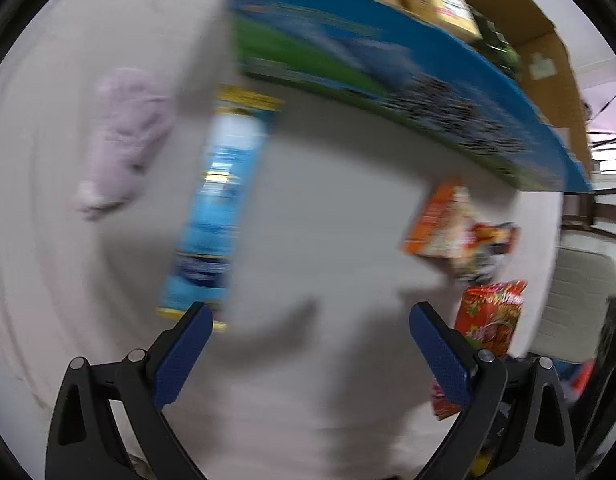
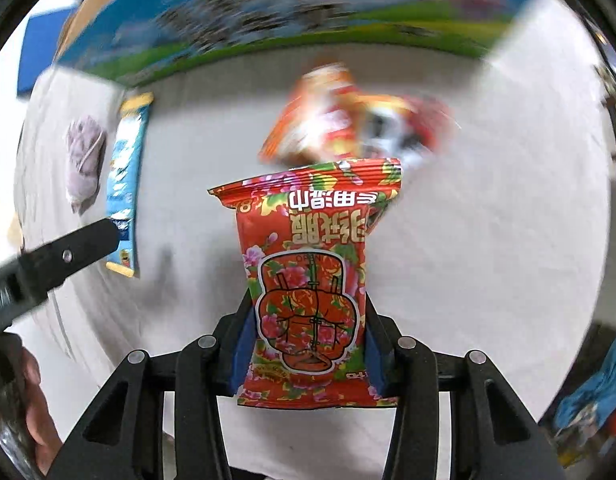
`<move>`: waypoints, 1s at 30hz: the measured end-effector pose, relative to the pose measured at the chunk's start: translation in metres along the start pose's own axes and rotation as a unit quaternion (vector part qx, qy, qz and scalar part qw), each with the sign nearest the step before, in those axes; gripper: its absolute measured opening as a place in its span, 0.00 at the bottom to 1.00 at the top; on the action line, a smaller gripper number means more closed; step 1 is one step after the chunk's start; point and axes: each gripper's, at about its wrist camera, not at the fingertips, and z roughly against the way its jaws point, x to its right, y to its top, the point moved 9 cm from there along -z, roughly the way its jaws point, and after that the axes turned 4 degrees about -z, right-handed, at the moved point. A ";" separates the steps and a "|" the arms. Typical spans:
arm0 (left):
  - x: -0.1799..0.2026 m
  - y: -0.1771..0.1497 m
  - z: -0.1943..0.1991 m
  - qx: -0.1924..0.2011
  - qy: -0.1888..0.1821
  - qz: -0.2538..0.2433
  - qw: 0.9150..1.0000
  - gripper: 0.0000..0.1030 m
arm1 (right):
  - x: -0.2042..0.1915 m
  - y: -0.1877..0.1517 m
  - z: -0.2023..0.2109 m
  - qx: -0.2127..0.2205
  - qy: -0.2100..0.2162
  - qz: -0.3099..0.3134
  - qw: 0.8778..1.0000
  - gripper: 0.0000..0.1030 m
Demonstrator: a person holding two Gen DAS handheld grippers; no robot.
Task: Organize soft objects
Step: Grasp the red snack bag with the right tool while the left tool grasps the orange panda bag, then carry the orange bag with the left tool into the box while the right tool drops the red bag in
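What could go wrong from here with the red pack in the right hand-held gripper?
1. The right hand-held gripper pinches the red floral pack near its lower half; the free top may flop or slip.
2. The orange snack bags lie just beyond it, so moving forward could knock them.
3. The open left hand-held gripper is close by; the blur suggests motion, so the two could collide.

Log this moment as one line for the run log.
right tool: shut on red floral packet | left tool: open, holding nothing | blue packet: on table

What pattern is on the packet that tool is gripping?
Red packet with pink and green flowers, clearest in the right wrist view.
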 end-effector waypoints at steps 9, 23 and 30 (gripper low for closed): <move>0.091 0.010 -0.050 -0.084 -0.120 0.070 0.987 0.98 | 0.096 0.030 0.037 0.056 -0.022 -0.106 0.993 0.47; 0.128 0.048 -0.075 -0.045 -0.106 0.136 0.984 0.75 | 0.120 0.045 0.029 0.080 -0.059 -0.131 0.986 0.46; 0.124 0.035 -0.075 -0.044 0.023 -0.038 0.998 0.59 | 0.105 0.039 0.031 0.081 -0.063 -0.111 0.989 0.46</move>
